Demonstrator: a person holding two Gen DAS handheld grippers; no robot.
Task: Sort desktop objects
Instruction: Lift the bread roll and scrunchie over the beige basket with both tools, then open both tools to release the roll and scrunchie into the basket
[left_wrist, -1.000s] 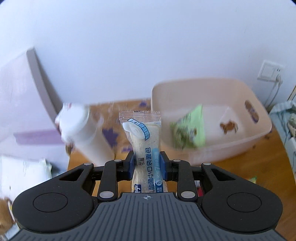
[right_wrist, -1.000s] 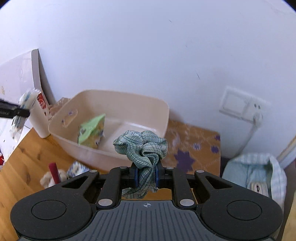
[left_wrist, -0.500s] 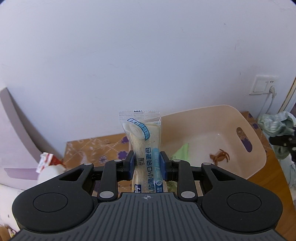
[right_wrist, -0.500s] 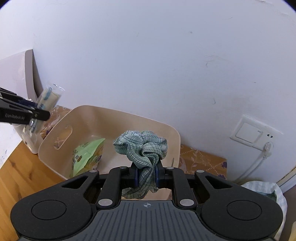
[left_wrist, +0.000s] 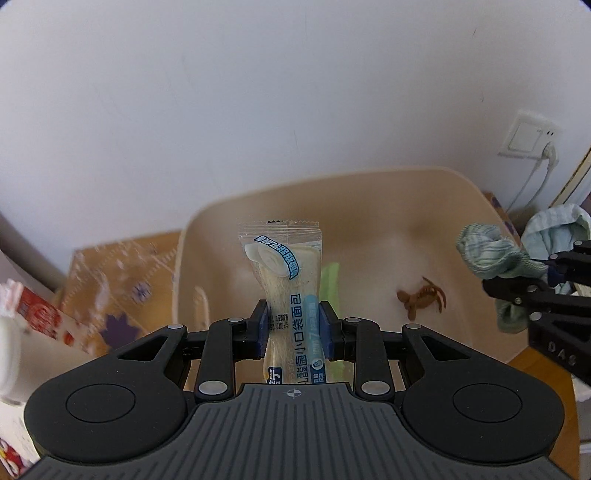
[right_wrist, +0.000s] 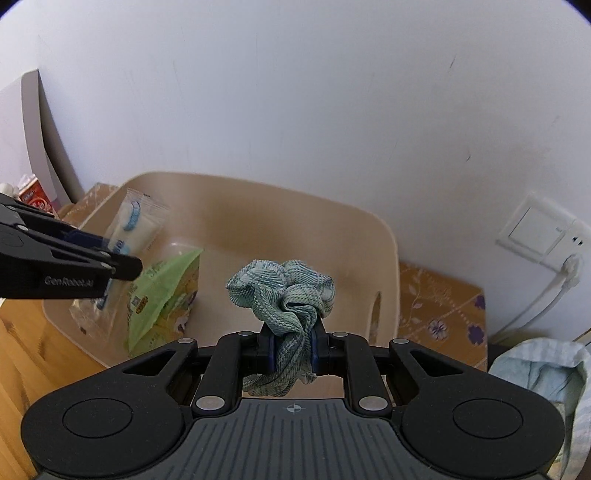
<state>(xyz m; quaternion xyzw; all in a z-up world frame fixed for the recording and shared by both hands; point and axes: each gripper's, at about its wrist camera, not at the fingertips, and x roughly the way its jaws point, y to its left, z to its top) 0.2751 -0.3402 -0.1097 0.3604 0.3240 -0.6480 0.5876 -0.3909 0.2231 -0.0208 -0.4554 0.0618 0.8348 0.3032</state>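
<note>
From the left wrist view, the left gripper (left_wrist: 293, 325) is clamped on a bread packet (left_wrist: 286, 291), which is held upright between the blue pads with its sealed top edge well ahead of the fingers. Directly beyond and below it lies the bin (left_wrist: 436, 177), whose floor carries a small brown toy (left_wrist: 421, 297) ahead and to the right; a green pack (left_wrist: 330, 280) is mostly hidden behind the packet. At the far right the right gripper (left_wrist: 550, 271) is seen, a cloth (left_wrist: 487, 254) bunched at its tips over the bin's right side. A carton (left_wrist: 40, 314) is blurred at the left edge.

From the right wrist view, the right gripper (right_wrist: 291, 345) is pinched tight on the cloth (right_wrist: 284, 291), which is wadded above the pads, with a tail hanging below. The bin (right_wrist: 388, 236) sits just ahead and below. The left gripper (right_wrist: 110, 258) enters from the left with the packet (right_wrist: 135, 221) over the bin's left end, above the green pack (right_wrist: 162, 288).

Both items are judged to be near release over the bin. Because the two grippers converge on one bin, a collision is possible if they are brought closer. The cloth could snag on a pad and be dragged out on withdrawal, or part of it could drape over the rim. The packet, released from its upright hold near the left wall, could tip over the edge onto the desk (right_wrist: 22, 347).
</note>
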